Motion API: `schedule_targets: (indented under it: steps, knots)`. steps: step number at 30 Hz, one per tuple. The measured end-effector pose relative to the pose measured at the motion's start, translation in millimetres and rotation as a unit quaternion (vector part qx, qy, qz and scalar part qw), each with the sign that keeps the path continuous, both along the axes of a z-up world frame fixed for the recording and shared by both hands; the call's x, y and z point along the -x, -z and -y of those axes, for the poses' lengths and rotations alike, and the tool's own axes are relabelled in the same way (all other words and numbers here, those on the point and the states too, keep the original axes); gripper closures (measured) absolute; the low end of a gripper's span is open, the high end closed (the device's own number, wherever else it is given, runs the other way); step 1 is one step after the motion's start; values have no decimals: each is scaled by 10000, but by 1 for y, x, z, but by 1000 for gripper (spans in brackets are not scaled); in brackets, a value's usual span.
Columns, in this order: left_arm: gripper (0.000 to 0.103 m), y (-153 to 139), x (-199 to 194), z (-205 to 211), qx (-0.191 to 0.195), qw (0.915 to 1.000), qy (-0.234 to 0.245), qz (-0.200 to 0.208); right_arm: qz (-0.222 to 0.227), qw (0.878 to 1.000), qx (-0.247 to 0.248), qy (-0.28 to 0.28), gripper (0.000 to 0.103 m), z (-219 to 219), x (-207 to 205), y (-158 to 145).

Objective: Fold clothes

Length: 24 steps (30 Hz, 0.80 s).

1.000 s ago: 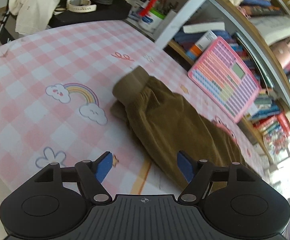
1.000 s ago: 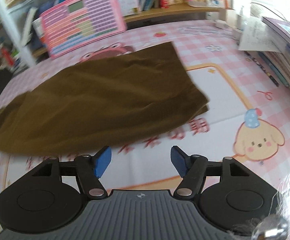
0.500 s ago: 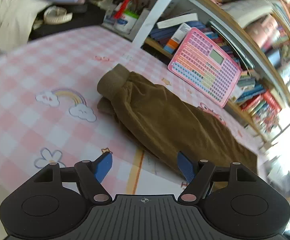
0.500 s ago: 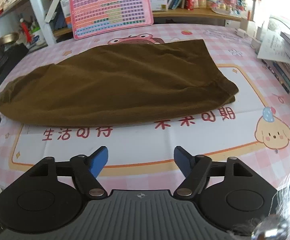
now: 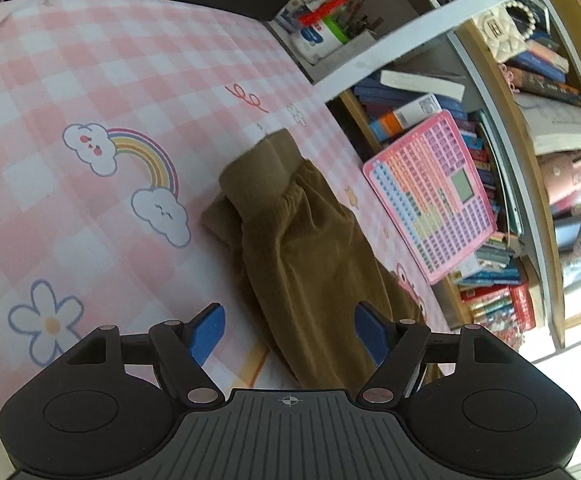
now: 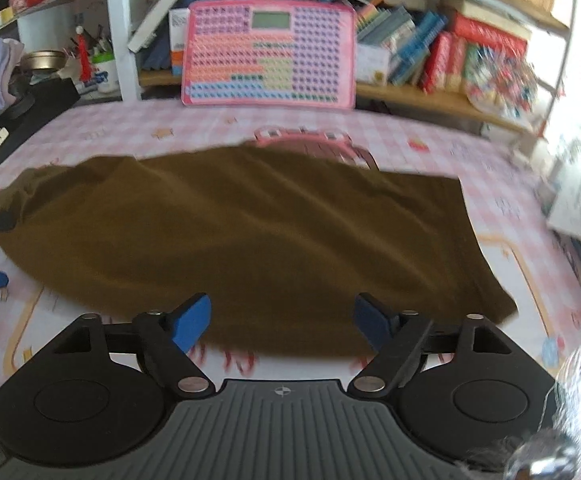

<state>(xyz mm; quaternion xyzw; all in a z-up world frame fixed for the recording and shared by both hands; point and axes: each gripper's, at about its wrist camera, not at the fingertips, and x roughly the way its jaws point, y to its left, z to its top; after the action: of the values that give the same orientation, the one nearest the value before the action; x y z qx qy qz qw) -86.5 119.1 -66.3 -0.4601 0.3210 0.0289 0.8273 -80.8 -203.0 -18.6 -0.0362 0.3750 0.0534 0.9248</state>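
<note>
- Since half a second ago both cameras have pushed in toward the brown trousers point(image 6: 250, 240), which now fill more of the right wrist view; the cloth itself seems to lie where it lay
- Left gripper point(image 5: 289, 334) hovers just above the leg edge, jaws spread wide and holding nothing
- Right gripper point(image 6: 282, 322) hangs at the near long edge of the garment, jaws likewise spread, nothing pinched
- Progress, as I judge it: the trousers appear folded lengthwise once, one leg laid over the other, flat on the pink checked mat point(image 5: 50, 80); the crosswise folds remain
- Fabric looks like fine corduroy, matte and soft, with shallow ripples across the leg
- Ribbed cuff point(image 5: 258, 176) is smoother and thicker, gathered where it joins the leg, with the second cuff peeking out beneath
- Mat is slick and printed with a rainbow point(image 5: 146, 156) and clouds
- Pink keyboard toy point(image 6: 268, 54) leans against the shelf behind, well apart from the garment
</note>
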Motion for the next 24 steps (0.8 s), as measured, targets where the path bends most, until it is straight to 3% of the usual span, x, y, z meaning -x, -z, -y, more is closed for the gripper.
schedule_targets:
  steps: [10,18,19,20,21,22,24]
  knots:
    - [31,12,-16,-9,295,9993,-244,-1,96,9980,298,-550,21,-47,-34,11]
    - [35,18,-29,-12,686,9943,-811,-21,-90,9899,798,-1172,22,-86,-47,32]
    - [47,19,-29,-12,757,9931,-888,-75,-34,9899,766,-1190,22,-85,-48,30]
    - [66,23,-31,-13,837,9920,-933,-160,21,9900,733,-1207,22,-84,-48,28]
    - [76,26,-31,-14,909,9908,-974,-233,76,9900,701,-1225,22,-83,-48,26]
    - [83,29,-32,-14,944,9902,-996,-242,132,9899,669,-1242,22,-82,-49,23]
    - [87,30,-31,-13,900,9911,-972,-148,242,9897,604,-1276,24,-80,-50,19]
